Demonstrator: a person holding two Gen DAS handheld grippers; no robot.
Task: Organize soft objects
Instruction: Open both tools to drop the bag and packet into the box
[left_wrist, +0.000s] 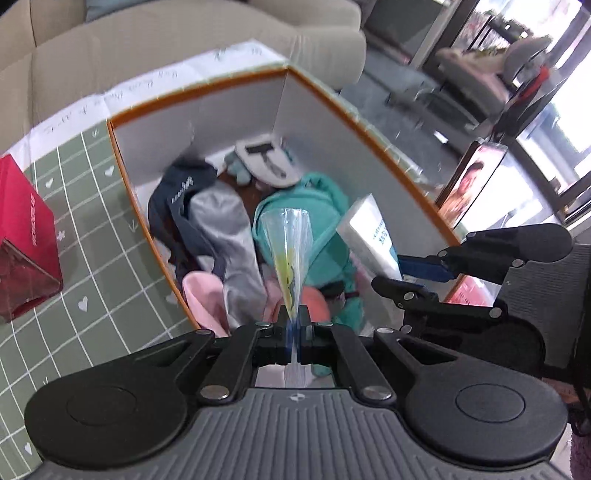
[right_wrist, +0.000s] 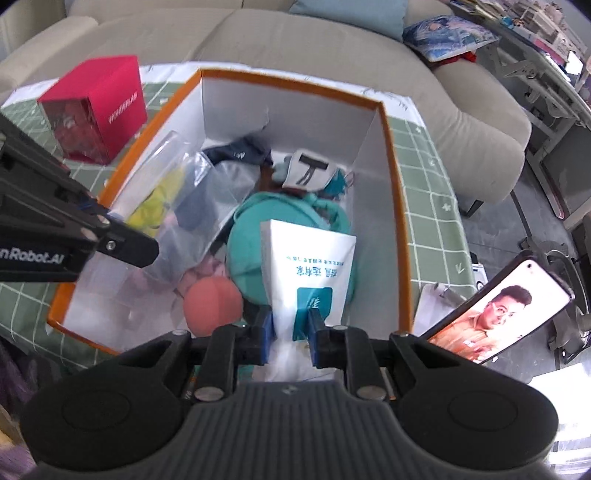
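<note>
Left wrist view: your left gripper (left_wrist: 294, 338) is clamped on the edge of a clear plastic bag (left_wrist: 287, 243), which stands edge-on between the fingers and fans out above the orange-rimmed box (left_wrist: 207, 79). To its right, your right gripper (left_wrist: 410, 275) pinches a white packet (left_wrist: 369, 236) with teal print, held over the box's right side.

From the right wrist view, the right gripper (right_wrist: 290, 328) is closed on the lower end of that white packet (right_wrist: 308, 266), its blue pads (right_wrist: 266, 334) pressing in from both sides. The clear plastic bag (right_wrist: 184, 206) hangs along the box's left wall with something yellow inside; what it is cannot be made out.

Below both items, the box holds a teal garment (right_wrist: 258, 229), a pink ball-like item (right_wrist: 213, 300), dark and grey fabric, and a white piece marked with a black T (right_wrist: 308, 170). The packet hides part of the teal garment.

Outside the box (right_wrist: 391, 155) stand a red carton (right_wrist: 99, 107) on the green checked cloth (right_wrist: 424, 177) and a phone (right_wrist: 502, 310) at the right, with a beige sofa (right_wrist: 258, 40) behind.
</note>
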